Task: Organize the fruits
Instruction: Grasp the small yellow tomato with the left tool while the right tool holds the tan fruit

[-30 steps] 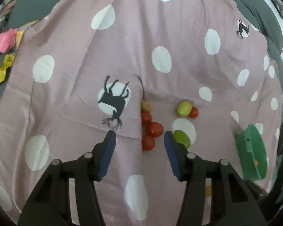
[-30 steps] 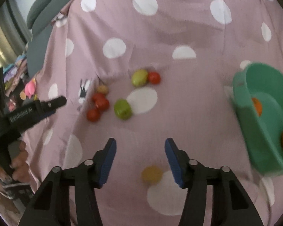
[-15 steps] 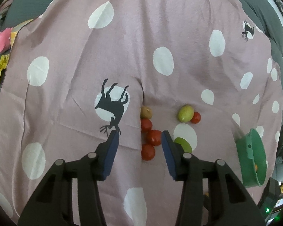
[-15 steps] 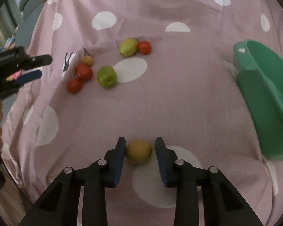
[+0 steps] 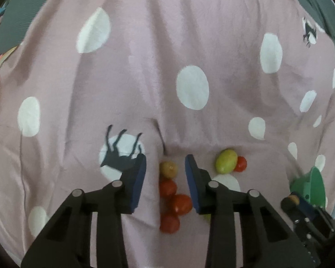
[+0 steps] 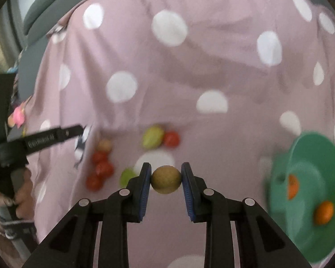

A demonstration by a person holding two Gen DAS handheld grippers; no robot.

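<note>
Fruits lie scattered on a pink polka-dot cloth [image 5: 145, 67]. Right gripper [image 6: 165, 179] is clamped on a round brownish-yellow fruit [image 6: 166, 179], blue pads touching both its sides, fruit lifted clear of the cloth, fingers pointing forward and level. Green bowl [image 6: 306, 151] sits to its right, tilted toward the camera, two orange fruits [image 6: 323, 212] inside, blurred. Just left of the held fruit and beyond it, a green fruit [image 6: 127, 176] partly hidden by the left finger. Further left a cluster of three red tomatoes [image 6: 103, 168] touching each other, a small tan fruit [image 6: 104, 145] at the far end of that row. Beyond, a yellow-green fruit [image 6: 153, 137] touching a red tomato [image 6: 171, 139]. Left gripper [image 5: 165, 167] hovers over the tomato cluster with its jaws wide apart, gripping nothing; the tan fruit [image 5: 168, 168] shows between the fingertips, the three tomatoes [image 5: 181, 204] run back toward the camera between the fingers. In the right view the left gripper body [image 6: 44, 138] comes in from the left edge, a hand [image 6: 13, 198] wrapped around its handle low in frame. Deer print [image 5: 120, 156] on the cloth sits just beside the left finger. Pink toy [image 6: 17, 117] lies at the far left edge of the cloth.
</note>
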